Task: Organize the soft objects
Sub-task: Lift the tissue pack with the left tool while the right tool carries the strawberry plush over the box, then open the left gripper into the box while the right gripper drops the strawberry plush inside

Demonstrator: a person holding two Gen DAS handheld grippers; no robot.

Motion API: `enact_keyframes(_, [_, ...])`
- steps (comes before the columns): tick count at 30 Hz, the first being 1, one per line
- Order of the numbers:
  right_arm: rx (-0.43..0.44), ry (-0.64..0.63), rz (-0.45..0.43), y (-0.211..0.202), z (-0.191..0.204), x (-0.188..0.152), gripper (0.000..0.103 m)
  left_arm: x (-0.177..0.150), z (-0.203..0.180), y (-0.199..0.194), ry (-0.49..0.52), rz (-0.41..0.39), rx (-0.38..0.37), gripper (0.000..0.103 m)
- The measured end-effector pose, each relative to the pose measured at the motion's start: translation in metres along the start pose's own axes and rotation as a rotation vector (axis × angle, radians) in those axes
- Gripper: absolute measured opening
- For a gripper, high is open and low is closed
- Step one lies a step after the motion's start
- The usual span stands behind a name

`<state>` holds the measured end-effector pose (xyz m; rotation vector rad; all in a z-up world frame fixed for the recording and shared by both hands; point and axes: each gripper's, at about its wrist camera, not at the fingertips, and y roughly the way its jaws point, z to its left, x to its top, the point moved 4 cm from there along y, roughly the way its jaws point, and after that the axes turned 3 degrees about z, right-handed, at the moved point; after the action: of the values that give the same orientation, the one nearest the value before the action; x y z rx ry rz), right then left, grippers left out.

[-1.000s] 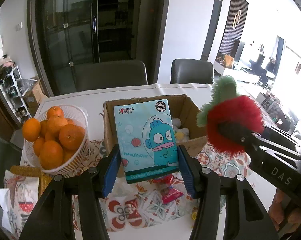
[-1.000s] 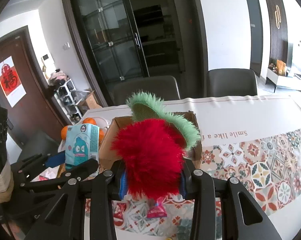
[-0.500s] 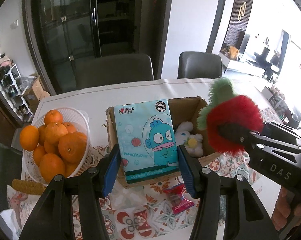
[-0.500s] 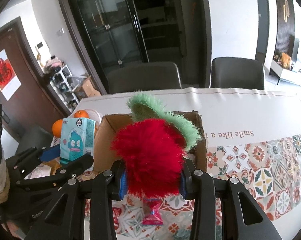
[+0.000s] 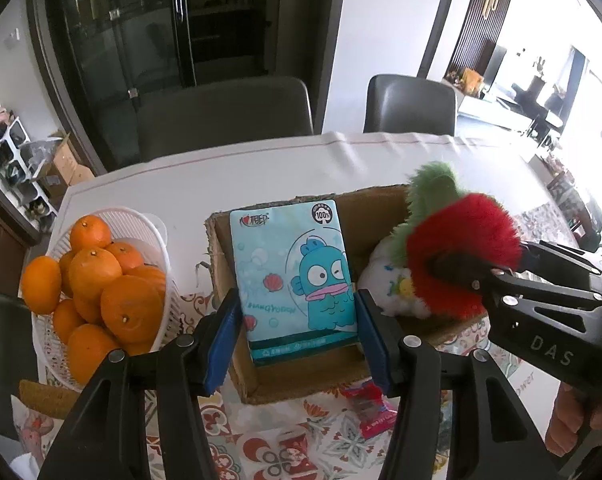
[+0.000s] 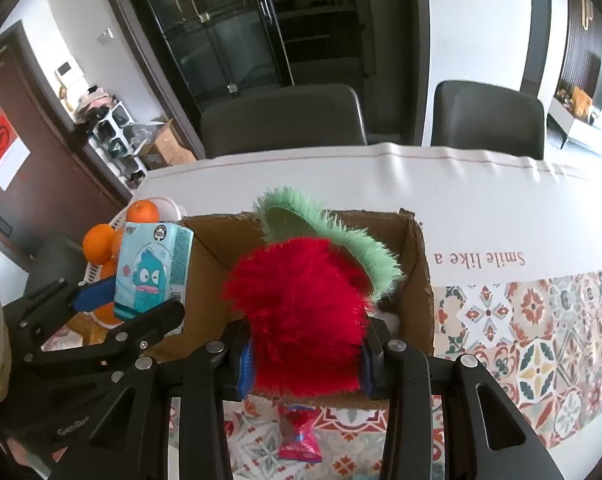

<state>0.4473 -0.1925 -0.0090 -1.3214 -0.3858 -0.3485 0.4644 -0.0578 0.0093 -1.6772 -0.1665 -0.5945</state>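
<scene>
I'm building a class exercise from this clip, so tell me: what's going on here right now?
A person holds a gripper in each hand over a cardboard box on a patterned tablecloth. The left gripper is clamped on a blue tissue pack, and the right gripper is clamped on a red and green fuzzy toy. Both items hang above the open box, where a white plush already lies. A basket of oranges stands beside it.

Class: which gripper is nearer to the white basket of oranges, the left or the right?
Left. The left gripper, holding the blue tissue pack, sits just beside the basket of oranges. The right gripper, holding the red plush toy, is beyond the tissue pack, over the cardboard box.
</scene>
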Motion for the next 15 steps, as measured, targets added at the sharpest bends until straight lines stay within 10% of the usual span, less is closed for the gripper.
enact_keyframes(10, [-0.004,0.041,0.057,0.027,-0.016,0.0,0.041,0.003,-0.005,0.027,0.011,0.058,0.021,0.053])
enact_keyframes(15, [-0.013,0.046,0.069,0.03,-0.018,-0.001,0.059,0.002,-0.003,0.03,0.007,0.062,0.044,0.055])
